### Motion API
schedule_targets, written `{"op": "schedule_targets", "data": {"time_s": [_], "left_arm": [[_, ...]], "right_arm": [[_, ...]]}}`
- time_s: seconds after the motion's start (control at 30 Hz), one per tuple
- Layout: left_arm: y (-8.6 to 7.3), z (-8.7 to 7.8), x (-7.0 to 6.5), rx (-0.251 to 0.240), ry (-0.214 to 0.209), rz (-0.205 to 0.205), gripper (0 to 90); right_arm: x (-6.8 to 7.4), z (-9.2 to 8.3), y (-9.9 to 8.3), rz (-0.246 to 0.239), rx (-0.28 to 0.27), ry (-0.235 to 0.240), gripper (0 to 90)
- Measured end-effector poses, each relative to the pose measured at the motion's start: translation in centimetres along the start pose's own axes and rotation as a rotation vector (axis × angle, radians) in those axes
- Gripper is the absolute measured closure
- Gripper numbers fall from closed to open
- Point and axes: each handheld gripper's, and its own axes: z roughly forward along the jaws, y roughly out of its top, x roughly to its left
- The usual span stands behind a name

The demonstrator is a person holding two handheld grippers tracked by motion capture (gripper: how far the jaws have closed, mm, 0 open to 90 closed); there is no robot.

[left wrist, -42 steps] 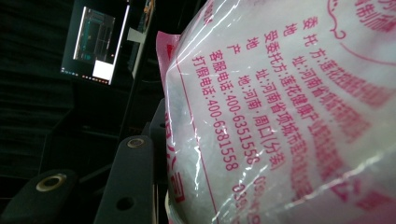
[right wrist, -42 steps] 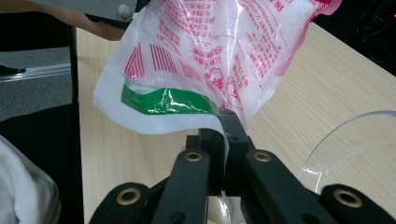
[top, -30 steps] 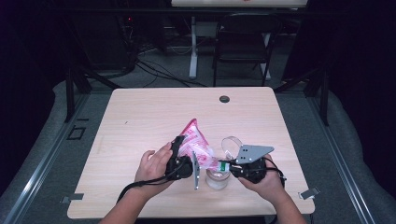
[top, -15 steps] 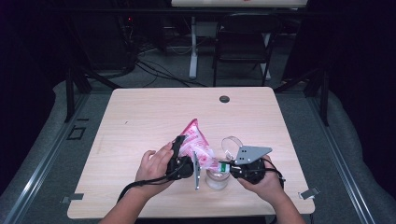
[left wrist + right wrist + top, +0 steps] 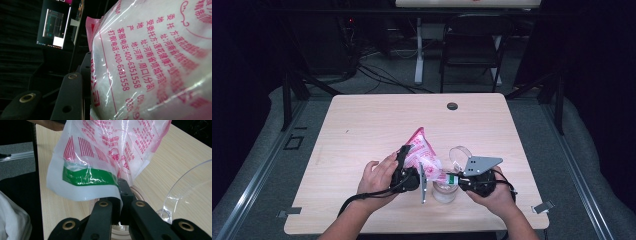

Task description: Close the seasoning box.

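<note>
A pink and white plastic bag [image 5: 424, 154] of white powder is held tilted above a small clear jar [image 5: 445, 193] near the table's front edge. My left gripper [image 5: 411, 161] is shut on the bag's body; in the left gripper view the bag [image 5: 155, 62] presses against one black finger [image 5: 70, 95] and hides the other. From the right, my right gripper [image 5: 451, 179] is shut on the bag's lower edge by its green band [image 5: 87, 176]. Its jaws [image 5: 120, 206] pinch the plastic right over the jar's mouth [image 5: 140, 193]. A clear lid [image 5: 458, 152] stands just behind the jar.
The wooden table [image 5: 362, 125] has a black round grommet [image 5: 452, 106] near its far edge. A chair [image 5: 474, 45] and cables sit on the floor beyond. Both hands are close to the table's front edge.
</note>
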Motion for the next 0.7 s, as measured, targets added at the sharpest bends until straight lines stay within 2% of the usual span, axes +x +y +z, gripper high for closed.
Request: {"op": "schedule_targets", "data": {"time_s": [0.7], "left_arm": [[0.07,-0.08,0.08,-0.004,0.012,0.007,59.4]], "right_arm": [[0.0,0.11,-0.09,0.002,0.004,-0.001,89.8]]}}
